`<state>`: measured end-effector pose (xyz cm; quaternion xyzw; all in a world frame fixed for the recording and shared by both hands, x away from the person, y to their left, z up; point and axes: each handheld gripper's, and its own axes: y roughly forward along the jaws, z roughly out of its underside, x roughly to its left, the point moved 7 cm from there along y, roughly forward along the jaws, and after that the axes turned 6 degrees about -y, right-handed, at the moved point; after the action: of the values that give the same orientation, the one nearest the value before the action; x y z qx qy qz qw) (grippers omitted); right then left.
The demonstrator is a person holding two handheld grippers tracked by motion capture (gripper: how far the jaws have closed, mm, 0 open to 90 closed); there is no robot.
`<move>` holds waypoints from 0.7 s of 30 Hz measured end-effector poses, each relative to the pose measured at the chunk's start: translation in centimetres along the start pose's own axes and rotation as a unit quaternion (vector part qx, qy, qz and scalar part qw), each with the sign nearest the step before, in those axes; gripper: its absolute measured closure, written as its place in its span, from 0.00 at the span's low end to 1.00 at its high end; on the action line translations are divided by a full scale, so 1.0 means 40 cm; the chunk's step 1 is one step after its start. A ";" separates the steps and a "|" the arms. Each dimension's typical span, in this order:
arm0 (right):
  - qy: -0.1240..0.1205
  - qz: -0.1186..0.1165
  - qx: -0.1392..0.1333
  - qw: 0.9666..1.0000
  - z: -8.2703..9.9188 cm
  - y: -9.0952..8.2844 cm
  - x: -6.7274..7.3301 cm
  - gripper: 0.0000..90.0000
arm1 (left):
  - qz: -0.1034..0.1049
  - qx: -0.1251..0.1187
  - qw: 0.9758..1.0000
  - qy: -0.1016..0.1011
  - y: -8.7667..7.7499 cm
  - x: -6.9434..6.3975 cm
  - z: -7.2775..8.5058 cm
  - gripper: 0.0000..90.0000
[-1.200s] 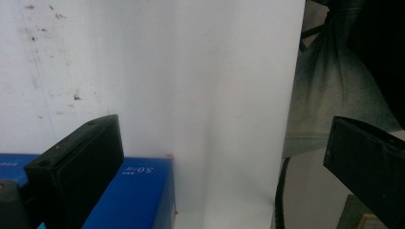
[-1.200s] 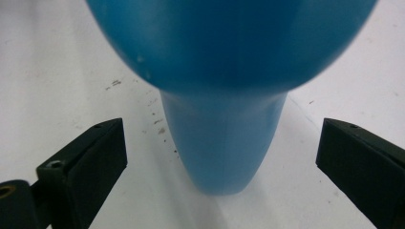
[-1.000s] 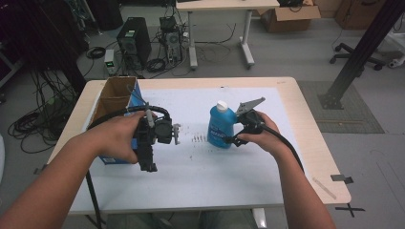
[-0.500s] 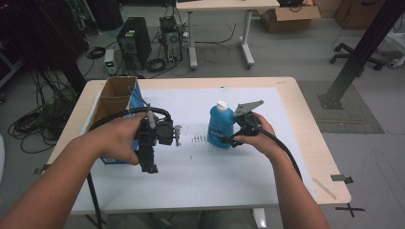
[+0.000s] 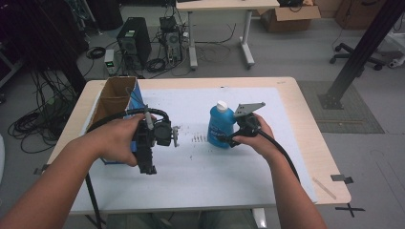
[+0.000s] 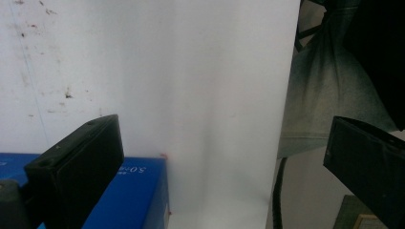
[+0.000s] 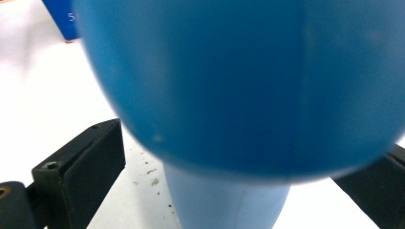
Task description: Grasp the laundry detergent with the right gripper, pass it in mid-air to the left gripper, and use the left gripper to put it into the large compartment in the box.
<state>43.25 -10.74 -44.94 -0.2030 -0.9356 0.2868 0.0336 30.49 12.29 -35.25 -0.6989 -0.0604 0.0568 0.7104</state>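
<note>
Both grippers' fingers gape wide: right gripper straddles the blue bottle, left gripper holds nothing.

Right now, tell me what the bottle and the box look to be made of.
Bottle: probably plastic, from its smooth, even blue body with a soft sheen and white cap. Box: cardboard, from the brown matte inside walls of its open top; the outside is printed blue.

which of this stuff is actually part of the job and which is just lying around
In play, likely: blue bottle, right gripper around it, left gripper, open cardboard box beside it.
Lying about: computer tower, floor cables, far table, office chair.
</note>
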 end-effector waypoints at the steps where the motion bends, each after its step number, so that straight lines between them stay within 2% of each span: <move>1: 0.004 0.004 0.000 1.000 0.003 0.003 -0.002 0.02 | 0.000 -0.001 1.000 -0.002 0.002 -0.001 0.001 0.00; 4: 0.012 0.007 -0.004 1.000 0.005 0.007 -0.003 0.02 | 0.001 -0.001 1.000 -0.001 0.001 -0.001 0.002 0.00; 8: 0.009 0.009 -0.009 1.000 0.003 0.009 -0.003 0.03 | 0.000 -0.002 1.000 -0.001 0.000 -0.001 0.003 0.00; 15: 0.010 0.018 -0.015 1.000 0.000 0.010 -0.005 0.10 | 0.000 -0.002 1.000 -0.003 0.003 -0.001 0.006 0.00; 21: 0.016 0.016 -0.017 1.000 0.000 0.011 -0.004 0.13 | -0.001 -0.002 1.000 -0.004 0.005 0.002 0.005 0.00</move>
<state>43.57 -10.48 -45.20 -0.2229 -0.9363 0.2682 0.0401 30.52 12.49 -35.43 -0.6997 -0.0639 0.0583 0.7092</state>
